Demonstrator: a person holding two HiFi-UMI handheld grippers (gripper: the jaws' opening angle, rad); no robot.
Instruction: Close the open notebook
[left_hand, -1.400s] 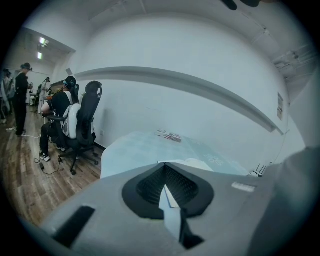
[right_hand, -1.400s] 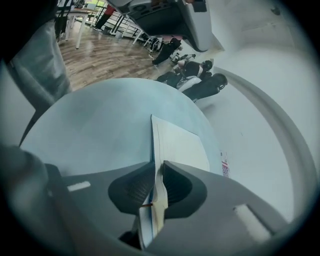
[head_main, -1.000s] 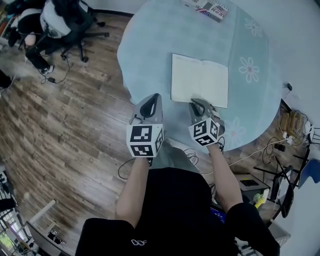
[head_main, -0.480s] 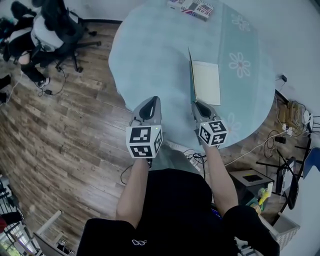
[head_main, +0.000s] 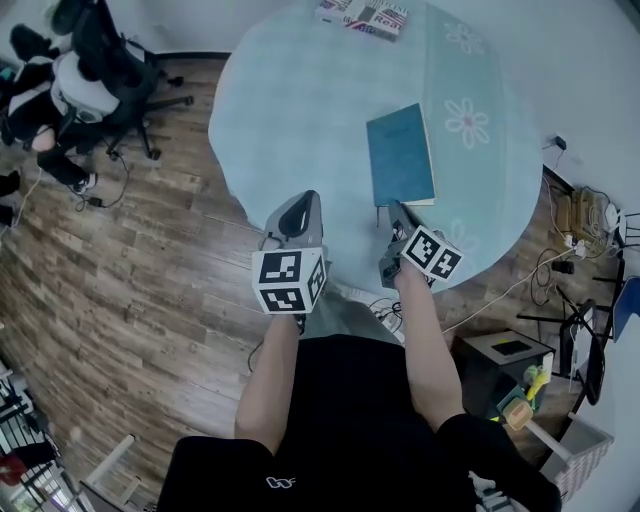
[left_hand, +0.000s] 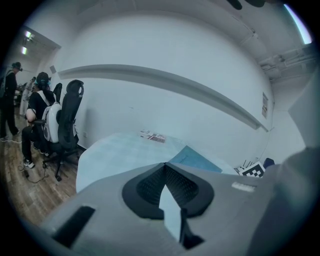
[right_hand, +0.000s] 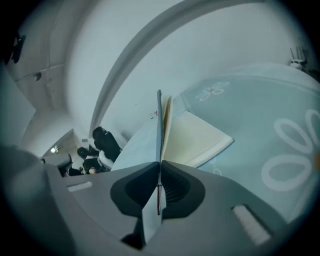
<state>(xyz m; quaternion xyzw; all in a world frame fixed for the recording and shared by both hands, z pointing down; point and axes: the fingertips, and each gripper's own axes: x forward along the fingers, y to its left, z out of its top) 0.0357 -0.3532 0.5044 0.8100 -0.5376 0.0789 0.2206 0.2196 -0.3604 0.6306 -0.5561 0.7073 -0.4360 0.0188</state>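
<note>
The notebook (head_main: 400, 155) lies on the round pale-blue table (head_main: 300, 100) with its teal cover on top, folded over to the right. My right gripper (head_main: 397, 212) is at its near edge, rolled on its side. In the right gripper view (right_hand: 160, 162) the jaws are closing tight on the thin edge of the cover (right_hand: 159, 125), which stands a narrow wedge off the cream pages (right_hand: 195, 135). My left gripper (head_main: 300, 203) hangs at the table's near edge, left of the notebook, shut and holding nothing (left_hand: 164, 166). The teal cover (left_hand: 197, 160) shows beyond it.
A printed book (head_main: 363, 15) lies at the table's far edge. A person sits on an office chair (head_main: 90, 80) at the far left over the wooden floor. Cables (head_main: 520, 290) and boxes crowd the floor on the right. White flower prints mark the tablecloth's right side.
The right gripper swung the left cover up and over to the right, rolling as it went. The open white pages are now covered by the teal cover. The left gripper drifted slightly.
</note>
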